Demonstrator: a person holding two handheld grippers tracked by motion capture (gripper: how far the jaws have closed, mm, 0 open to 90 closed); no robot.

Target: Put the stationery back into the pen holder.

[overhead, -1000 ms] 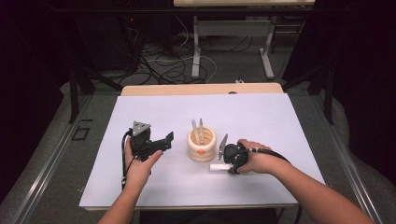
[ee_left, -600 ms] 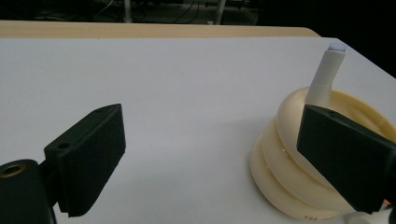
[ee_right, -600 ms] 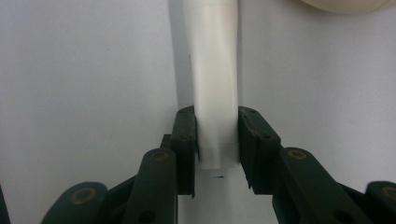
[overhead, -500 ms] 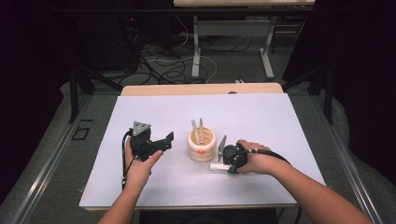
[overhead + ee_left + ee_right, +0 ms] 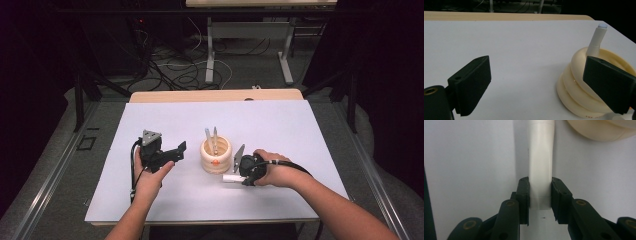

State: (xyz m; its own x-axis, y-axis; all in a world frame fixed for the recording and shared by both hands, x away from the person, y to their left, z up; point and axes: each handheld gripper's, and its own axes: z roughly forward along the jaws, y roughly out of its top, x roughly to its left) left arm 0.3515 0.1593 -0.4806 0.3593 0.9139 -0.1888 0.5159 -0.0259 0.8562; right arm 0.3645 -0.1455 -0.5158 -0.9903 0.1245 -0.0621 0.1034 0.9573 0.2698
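- A white marker (image 5: 540,165) lies flat on the table (image 5: 300,130), just beside the cream holder (image 5: 216,156), pinched at one end between the closed jaws of the right gripper (image 5: 540,195).
- Two more markers (image 5: 212,138) already stand upright in the holder.
- The left gripper (image 5: 536,82) waits near the holder's other side, jaws wide apart and empty.
- The grasp looks made; lifting, tipping the marker upright and clearing the rim likely come next.

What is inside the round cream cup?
Two grey-white markers stand tilted inside the cream cup, tips poking above its rim. An orange spot shows low on it. The cup's wall hides their lower ends and its bottom.
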